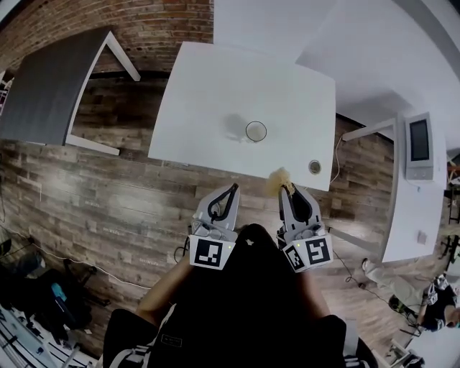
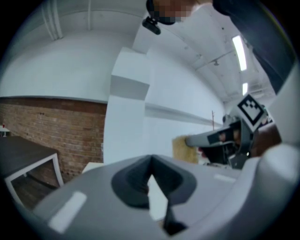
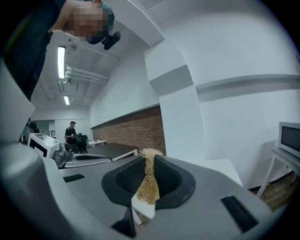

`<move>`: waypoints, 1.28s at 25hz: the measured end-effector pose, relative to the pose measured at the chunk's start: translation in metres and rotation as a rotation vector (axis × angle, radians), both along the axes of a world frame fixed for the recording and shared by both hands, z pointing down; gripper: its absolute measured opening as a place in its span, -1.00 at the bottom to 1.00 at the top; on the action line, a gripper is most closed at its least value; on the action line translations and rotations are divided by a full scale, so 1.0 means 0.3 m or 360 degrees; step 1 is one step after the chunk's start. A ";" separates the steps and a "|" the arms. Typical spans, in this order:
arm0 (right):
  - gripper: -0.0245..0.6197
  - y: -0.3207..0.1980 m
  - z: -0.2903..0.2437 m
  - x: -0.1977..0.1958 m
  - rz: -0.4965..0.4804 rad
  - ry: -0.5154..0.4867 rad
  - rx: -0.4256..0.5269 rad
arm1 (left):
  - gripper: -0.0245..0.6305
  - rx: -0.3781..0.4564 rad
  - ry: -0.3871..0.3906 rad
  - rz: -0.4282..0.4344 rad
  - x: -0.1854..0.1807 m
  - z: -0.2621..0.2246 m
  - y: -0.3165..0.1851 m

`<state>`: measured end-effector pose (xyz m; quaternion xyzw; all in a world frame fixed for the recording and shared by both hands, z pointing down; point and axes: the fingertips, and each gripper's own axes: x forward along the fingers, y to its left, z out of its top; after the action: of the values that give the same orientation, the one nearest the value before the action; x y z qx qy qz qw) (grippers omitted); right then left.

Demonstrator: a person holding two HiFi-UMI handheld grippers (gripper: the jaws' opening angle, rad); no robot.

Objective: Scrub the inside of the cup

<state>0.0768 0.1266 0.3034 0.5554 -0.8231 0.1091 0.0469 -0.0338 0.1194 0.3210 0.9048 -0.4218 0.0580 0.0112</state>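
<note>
Fingers, left gripper: closed together, nothing held;
Fingers, right gripper: clamped on tan scrubber;
Cup: set upright on white table, apart from 2 grippers.

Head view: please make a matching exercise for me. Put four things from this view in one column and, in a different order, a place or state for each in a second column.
Things:
1. cup
2. left gripper
3. right gripper
4. dark table

Places or states:
A. shut on the straw-coloured scrubber
B. stands upright on the white table
C. shut, with nothing held
D. next to the brick wall, at the upper left

Pairs: 1-B, 2-C, 3-A, 4-D
</note>
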 end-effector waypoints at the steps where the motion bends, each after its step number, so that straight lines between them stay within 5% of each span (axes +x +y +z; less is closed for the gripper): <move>1: -0.77 -0.019 0.000 0.001 -0.0004 0.0004 0.0000 | -0.92 0.0005 -0.0012 0.0004 -0.001 0.002 -0.017; 11: -0.77 -0.235 0.049 0.055 -0.0180 -0.0019 0.0010 | -0.92 -0.0108 -0.0005 -0.0049 0.076 0.090 -0.183; 16: -0.77 -0.352 0.081 0.079 -0.0387 -0.0054 0.0030 | -0.92 -0.0227 -0.0008 -0.0115 0.135 0.155 -0.244; 20: -0.77 -0.429 0.118 0.082 -0.0527 -0.0031 0.0026 | -0.92 -0.0184 -0.0092 -0.0143 0.163 0.184 -0.303; 23: -0.77 -0.467 0.167 0.076 -0.0548 -0.0013 -0.0010 | -0.92 -0.0173 -0.0154 -0.0125 0.162 0.227 -0.330; 32: -0.77 -0.553 0.374 0.041 -0.0496 0.0025 -0.0147 | -0.84 -0.0425 -0.0318 0.0059 0.161 0.536 -0.413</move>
<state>0.0891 -0.0393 0.4155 0.4190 -0.8930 0.1338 0.0951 0.0146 -0.0046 0.4817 0.8926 -0.3924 0.2035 0.0884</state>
